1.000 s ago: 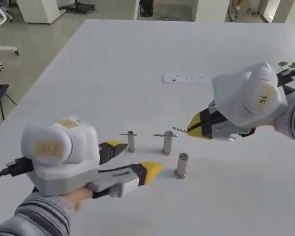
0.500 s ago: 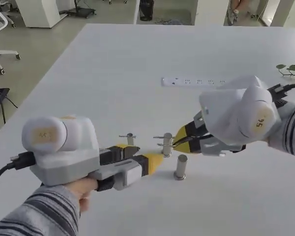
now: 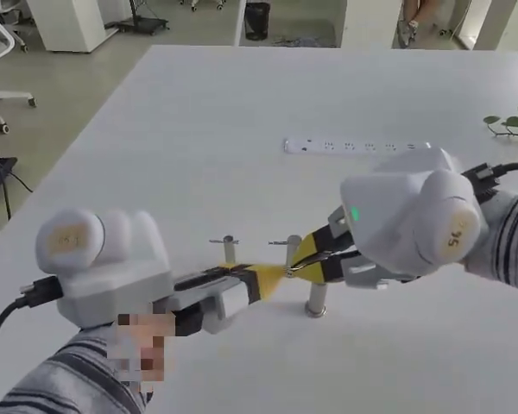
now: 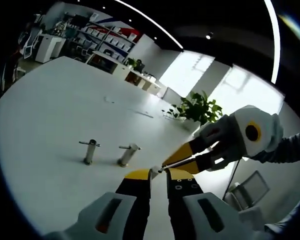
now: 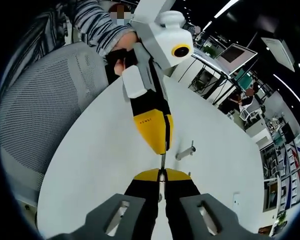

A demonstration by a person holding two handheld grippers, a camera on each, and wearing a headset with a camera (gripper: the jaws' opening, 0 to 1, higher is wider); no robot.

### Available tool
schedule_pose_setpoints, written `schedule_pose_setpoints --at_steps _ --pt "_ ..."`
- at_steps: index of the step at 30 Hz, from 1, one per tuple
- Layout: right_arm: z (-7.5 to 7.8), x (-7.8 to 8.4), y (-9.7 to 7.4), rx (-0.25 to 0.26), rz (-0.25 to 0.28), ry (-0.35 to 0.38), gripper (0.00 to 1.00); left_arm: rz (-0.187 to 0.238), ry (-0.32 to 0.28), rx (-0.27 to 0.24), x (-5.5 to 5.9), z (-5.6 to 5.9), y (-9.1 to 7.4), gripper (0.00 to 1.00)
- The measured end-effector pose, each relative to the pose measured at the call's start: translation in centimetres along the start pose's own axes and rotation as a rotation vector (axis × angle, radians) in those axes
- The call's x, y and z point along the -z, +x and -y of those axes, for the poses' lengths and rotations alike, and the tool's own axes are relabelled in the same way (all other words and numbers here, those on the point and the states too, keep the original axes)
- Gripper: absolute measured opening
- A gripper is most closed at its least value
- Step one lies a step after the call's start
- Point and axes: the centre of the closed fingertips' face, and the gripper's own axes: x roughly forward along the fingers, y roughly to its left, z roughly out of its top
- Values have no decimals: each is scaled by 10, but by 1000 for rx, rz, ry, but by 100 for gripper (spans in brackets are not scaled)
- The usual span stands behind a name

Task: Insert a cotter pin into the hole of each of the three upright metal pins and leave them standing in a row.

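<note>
- Cotter pin (image 4: pixel 176 163): the right gripper (image 5: pixel 161 176) has its fingers pinched shut on one end. The free end reaches across to the fingertips of the left gripper (image 4: pixel 160 174).
- The left fingers stand nearly together with a narrow gap. Something pale sits in that gap, likely the top of the third metal pin (image 3: pixel 315 304). We cannot tell whether they press on it.
- Beyond the left fingertips, the far metal pin (image 4: pixel 90 151) and the middle metal pin (image 4: pixel 127 155) stand on the table (image 3: pixel 242 129), each with a crosspiece through it.
- For this step we would square the cotter pin to the hole and slide it in slowly. The left fingers should steady the third metal pin so it does not tip.
</note>
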Motion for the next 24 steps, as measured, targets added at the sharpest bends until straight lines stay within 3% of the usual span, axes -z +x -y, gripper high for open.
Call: schedule_pose_setpoints --at_steps 6,15,20,24 --pt "-1 -2 -1 0 5 -1 0 10 -51 21 -1 5 1 0" --pt "-2 -6 -1 0 16 9 0 6 -85 33 1 8 3 0" --pt "-2 -6 -1 0 22 23 0 1 -76 32 1 8 2 0" --pt "-3 -6 -1 0 24 36 0 0 -20 37 2 10 2 0"
